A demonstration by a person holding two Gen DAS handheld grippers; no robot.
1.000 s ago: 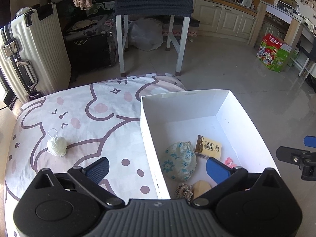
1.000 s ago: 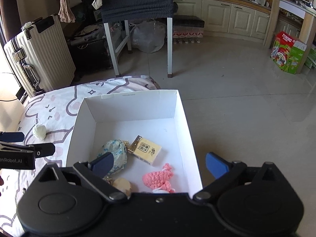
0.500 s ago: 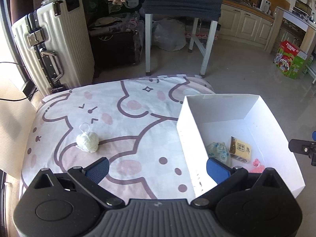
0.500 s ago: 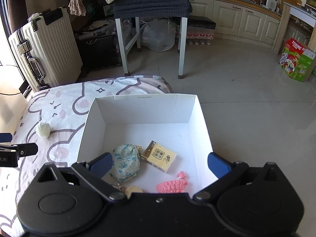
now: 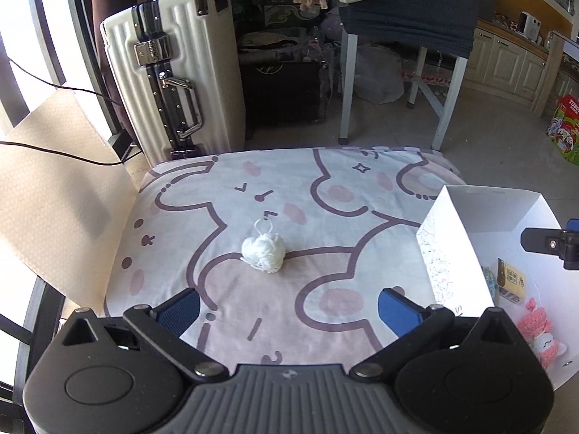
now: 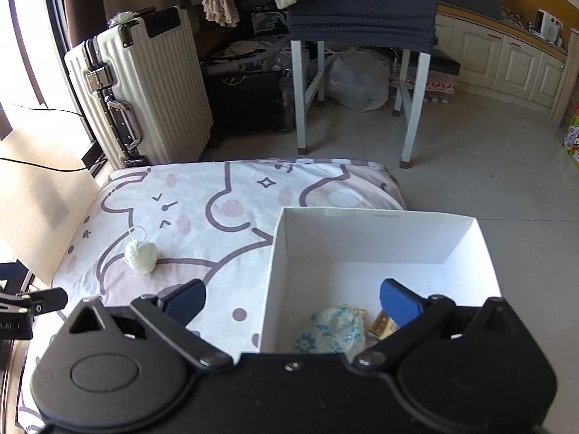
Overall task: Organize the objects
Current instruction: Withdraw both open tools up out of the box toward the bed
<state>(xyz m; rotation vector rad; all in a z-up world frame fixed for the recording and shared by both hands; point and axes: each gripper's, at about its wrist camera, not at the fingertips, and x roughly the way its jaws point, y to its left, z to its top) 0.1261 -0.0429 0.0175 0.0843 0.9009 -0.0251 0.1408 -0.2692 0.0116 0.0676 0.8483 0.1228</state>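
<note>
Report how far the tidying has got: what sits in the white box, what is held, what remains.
Done: the white box already holds a floral pouch, a small yellow carton and a pink crocheted toy. In hand: nothing; the left gripper and right gripper both have their jaws open and empty. Left: the white yarn ball lies alone on the patterned cloth, ahead of the left gripper.

Surface: cartoon-print cushion (image 5: 253, 311), pink/white w/ dark outlines.
On it: white yarn ball (image 5: 263, 252), mid-cushion.
Also: white box (image 6: 380, 238) at cushion's right edge.
</note>
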